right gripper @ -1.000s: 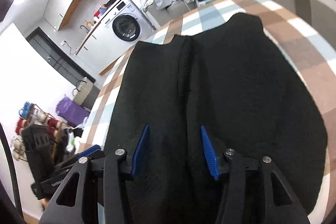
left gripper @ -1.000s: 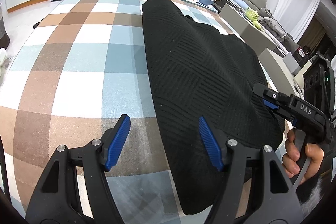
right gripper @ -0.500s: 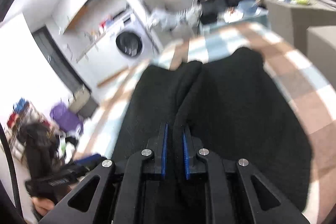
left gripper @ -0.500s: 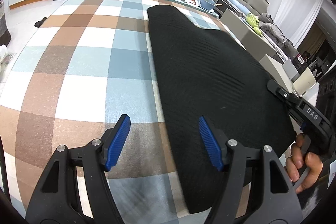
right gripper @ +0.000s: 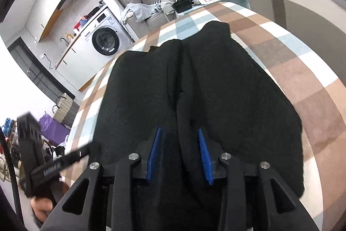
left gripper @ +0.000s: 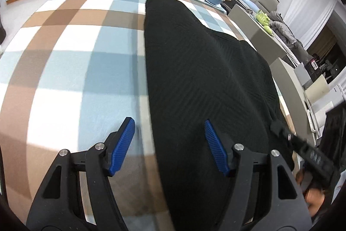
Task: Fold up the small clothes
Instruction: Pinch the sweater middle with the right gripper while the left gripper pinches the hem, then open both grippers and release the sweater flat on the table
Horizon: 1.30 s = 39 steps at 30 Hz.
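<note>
The black garment point(left gripper: 207, 83) lies flat on the checked cloth point(left gripper: 64, 62). The left gripper point(left gripper: 169, 144), narrowing but still apart, straddles its near left edge. The right gripper point(right gripper: 179, 153), reopening, straddles a raised ridge unpinched.

Checked blanket-covered table point(left gripper: 71, 70) under black knit garment point(left gripper: 194, 79)
</note>
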### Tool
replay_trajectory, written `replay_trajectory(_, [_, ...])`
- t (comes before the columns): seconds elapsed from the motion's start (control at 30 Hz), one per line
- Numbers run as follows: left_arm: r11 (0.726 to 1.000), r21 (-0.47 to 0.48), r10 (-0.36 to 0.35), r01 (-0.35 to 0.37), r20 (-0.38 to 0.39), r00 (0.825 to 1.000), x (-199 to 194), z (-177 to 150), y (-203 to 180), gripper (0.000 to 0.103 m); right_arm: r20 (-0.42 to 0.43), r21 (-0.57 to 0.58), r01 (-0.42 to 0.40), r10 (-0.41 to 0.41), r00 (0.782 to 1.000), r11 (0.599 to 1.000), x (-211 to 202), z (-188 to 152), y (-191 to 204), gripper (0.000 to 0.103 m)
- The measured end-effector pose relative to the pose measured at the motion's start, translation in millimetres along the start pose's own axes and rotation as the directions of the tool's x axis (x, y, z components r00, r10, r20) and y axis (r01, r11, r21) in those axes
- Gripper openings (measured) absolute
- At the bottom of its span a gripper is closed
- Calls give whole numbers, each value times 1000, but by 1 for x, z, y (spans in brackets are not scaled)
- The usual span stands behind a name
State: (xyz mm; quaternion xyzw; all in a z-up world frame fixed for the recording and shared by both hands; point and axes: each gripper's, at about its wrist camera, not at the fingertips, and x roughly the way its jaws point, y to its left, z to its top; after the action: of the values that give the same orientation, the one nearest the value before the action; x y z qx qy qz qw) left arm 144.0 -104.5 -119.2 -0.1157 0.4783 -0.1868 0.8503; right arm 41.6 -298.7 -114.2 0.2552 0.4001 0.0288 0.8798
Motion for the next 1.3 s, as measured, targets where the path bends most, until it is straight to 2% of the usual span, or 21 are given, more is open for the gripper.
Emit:
replay_trajectory(0.07, [999, -10, -30, 30, -10, 999, 9, 7, -2, 39, -5, 10, -3, 3, 1000, 1000, 3, 3, -2, 37])
replay_trajectory(0.1, [1000, -15, -18, 18, 2, 1000, 11, 9, -2, 24, -3, 13, -5, 5, 1000, 1000, 3, 4, -2, 37])
replay_trajectory(0.17, [999, -31, -23, 23, 14, 1000, 13, 13, 0, 12, -5, 8, -5, 5, 1000, 1000, 4, 6, 1, 37])
replay_trajectory(0.23, [998, -53, -11, 14, 45, 999, 8, 14, 5, 8, -14, -6, -8, 8, 1000, 1000, 7, 6, 5, 37])
replay_trajectory(0.47, [998, -58, 42, -38, 77, 996, -23, 3, 37, 7, -77, -66, -82, 77, 994, 994, 17, 1, 24, 38])
replay_trajectory(0.6, [989, -42, 143, -139, 99, 985, -42, -4, 52, 8, -108, -79, -122, 113, 988, 989, 25, 1, 37, 39])
replay_trajectory(0.73, [988, -97, 132, -122, 104, 986, -55, -5, 64, 9, -171, -67, -171, 158, 973, 983, 47, 10, 47, 39])
replay_trajectory(0.8, [986, -103, 144, -132, 110, 983, -60, -5, 66, 18, -208, -50, -199, 185, 961, 979, 60, 15, 54, 39])
replay_trajectory(0.87, [984, -109, 157, -144, 126, 980, -68, -7, 68, 30, -206, -80, -185, 166, 964, 979, 67, 18, 62, 38])
replay_trajectory(0.9, [984, -110, 153, -138, 139, 978, -72, -8, 68, 35, -207, -107, -167, 143, 968, 980, 71, 21, 67, 31])
replay_trajectory(0.93, [985, -110, 150, -134, 149, 977, -76, -9, 68, 37, -216, -122, -163, 135, 967, 979, 73, 23, 70, 15])
replay_trajectory(0.97, [986, -107, 146, -130, 157, 977, -79, -10, 67, 37, -225, -134, -184, 151, 962, 974, 73, 26, 75, 11])
replay_trajectory(1.1, [986, -113, 139, -121, 165, 976, -88, -12, 62, 37, -46, -229, -216, 211, 976, 949, 26, 35, 90, 10])
replay_trajectory(1.17, [987, -107, 135, -118, 161, 978, -88, -11, 59, 37, -19, -217, -153, 152, 988, 964, 21, 36, 82, 10])
replay_trajectory(1.23, [988, -96, 136, -122, 156, 978, -84, -10, 55, 37, -75, -216, -36, 20, 997, 976, 41, 32, 69, 11])
replay_trajectory(1.3, [989, -84, 133, -121, 148, 980, -80, -9, 49, 37, -115, -184, 49, -71, 991, 982, 52, 26, 52, 11])
